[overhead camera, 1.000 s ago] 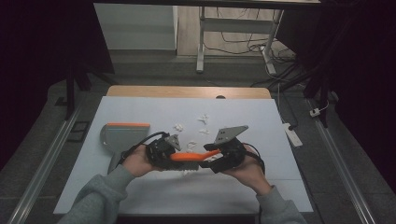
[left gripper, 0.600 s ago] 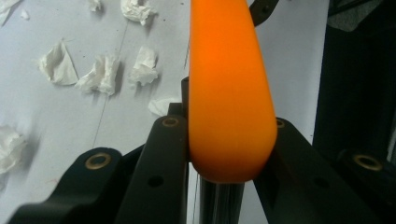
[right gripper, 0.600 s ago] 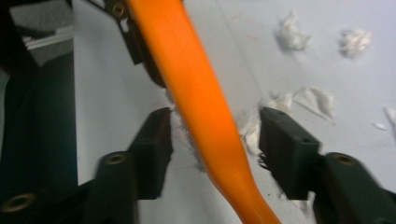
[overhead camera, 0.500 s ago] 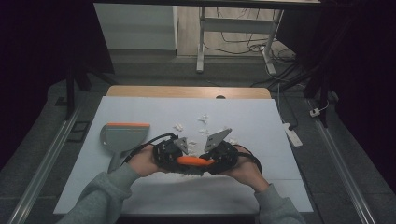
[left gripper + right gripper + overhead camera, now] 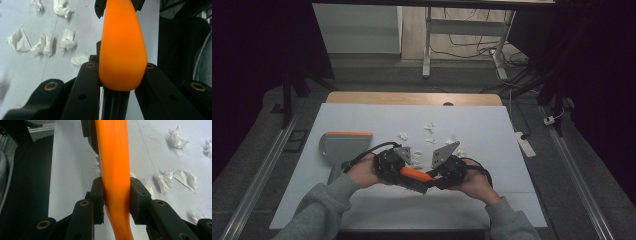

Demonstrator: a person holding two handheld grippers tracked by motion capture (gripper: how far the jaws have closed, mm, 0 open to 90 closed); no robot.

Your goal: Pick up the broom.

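Jaws of both grippers clamp a smooth, tapered orange handle (image 5: pixel 414 173), seemingly a brush's.

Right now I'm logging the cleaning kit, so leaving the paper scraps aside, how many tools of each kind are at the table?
Grey dustpan: 1
Orange-handled brush: 1
Handheld grippers: 2, the left gripper and the right gripper, both with jaws closed on the brush handle
Total: 4

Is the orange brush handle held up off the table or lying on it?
Held up. Both grippers' jaws clamp the orange handle: the left gripper its rounded end, the right gripper its shaft. The table lies beneath it.
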